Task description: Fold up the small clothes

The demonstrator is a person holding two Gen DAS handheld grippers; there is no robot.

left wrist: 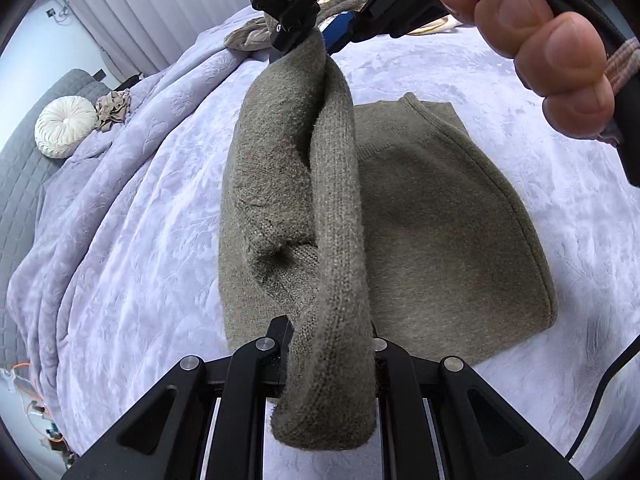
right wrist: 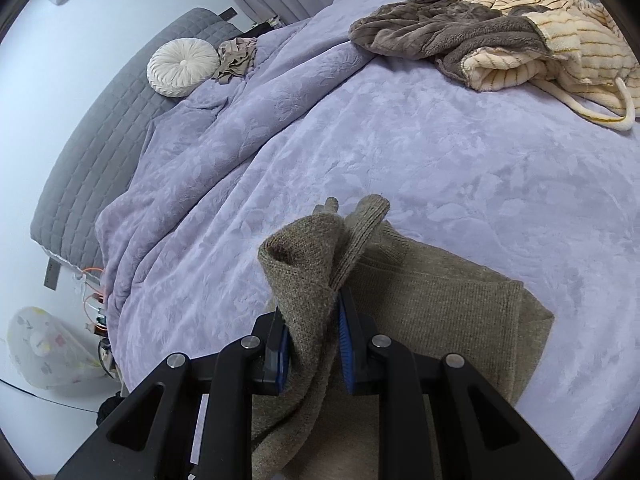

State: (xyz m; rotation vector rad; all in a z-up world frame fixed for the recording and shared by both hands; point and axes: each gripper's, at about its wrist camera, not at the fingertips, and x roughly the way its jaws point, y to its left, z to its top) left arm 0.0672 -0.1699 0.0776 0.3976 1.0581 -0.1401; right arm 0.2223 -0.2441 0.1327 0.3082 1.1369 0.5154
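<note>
An olive-brown knitted garment (left wrist: 432,216) lies on the lilac bedspread (left wrist: 132,216). One part of it, a long sleeve-like strip (left wrist: 336,208), is lifted off the bed and stretched between both grippers. My left gripper (left wrist: 330,344) is shut on its near end. My right gripper (left wrist: 298,30) shows at the top of the left wrist view, shut on the far end. In the right wrist view my right gripper (right wrist: 312,336) pinches the knit fabric (right wrist: 308,280) between blue pads, with the rest of the garment (right wrist: 448,308) flat beneath.
A pile of brown and cream striped fleece clothes (right wrist: 500,36) lies at the far side of the bed. A round white cushion (right wrist: 182,66) and a small beige cloth (right wrist: 236,58) sit by the grey headboard (right wrist: 100,128). A white bag (right wrist: 44,348) stands on the floor.
</note>
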